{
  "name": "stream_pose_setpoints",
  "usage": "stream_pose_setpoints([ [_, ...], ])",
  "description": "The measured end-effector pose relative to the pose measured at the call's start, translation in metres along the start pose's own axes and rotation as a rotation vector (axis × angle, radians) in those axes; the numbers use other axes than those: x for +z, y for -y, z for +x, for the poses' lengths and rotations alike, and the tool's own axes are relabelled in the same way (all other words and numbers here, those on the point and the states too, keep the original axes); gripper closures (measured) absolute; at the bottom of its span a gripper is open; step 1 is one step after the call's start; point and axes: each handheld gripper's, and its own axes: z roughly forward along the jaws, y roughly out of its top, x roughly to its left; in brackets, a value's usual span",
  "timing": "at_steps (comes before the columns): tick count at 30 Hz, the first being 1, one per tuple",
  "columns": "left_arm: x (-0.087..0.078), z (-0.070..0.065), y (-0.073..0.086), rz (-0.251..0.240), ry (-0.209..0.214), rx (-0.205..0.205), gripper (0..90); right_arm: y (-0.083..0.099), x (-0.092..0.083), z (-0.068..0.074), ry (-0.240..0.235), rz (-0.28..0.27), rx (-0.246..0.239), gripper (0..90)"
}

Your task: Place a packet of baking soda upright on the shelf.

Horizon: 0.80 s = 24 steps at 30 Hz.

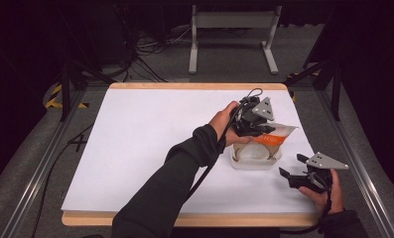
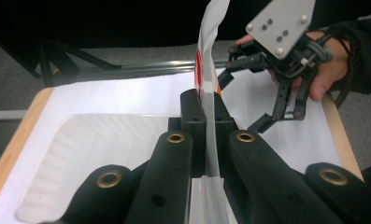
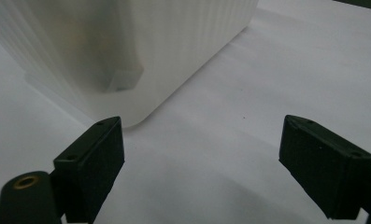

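Observation:
A white pouch (image 1: 279, 135) with orange print hangs tilted over a translucent white tub (image 1: 256, 159) at the right of the white table. My left gripper (image 1: 251, 124) is shut on the pouch's edge. In the left gripper view the two black jaws (image 2: 205, 100) press the thin white pouch (image 2: 210, 56) between them, above the tub (image 2: 103, 154). My right gripper (image 1: 291, 166) rests low near the table's front right corner, open, with nothing between its jaws. In the right gripper view its jaws (image 3: 202, 163) stand wide apart, facing a corner of the tub (image 3: 127, 46).
The white sheet (image 1: 150, 148) covers a table with a wooden rim (image 1: 184, 219). Dark floor, cables and a grey metal stand (image 1: 231, 29) lie beyond the far edge. My right gripper (image 2: 244, 101) shows across the tub in the left gripper view.

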Motion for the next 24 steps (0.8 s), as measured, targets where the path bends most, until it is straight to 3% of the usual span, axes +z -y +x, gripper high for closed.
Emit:
stream_pose_setpoints([
  [11,0.018,-0.003,0.014,0.034,0.039,-0.012,89.6,0.0,0.0,0.0,0.002,0.003,-0.003,14.7],
  [24,0.017,-0.002,0.019,0.026,0.051,-0.031,89.7,0.0,0.001,0.001,0.004,0.007,-0.008,14.7],
])
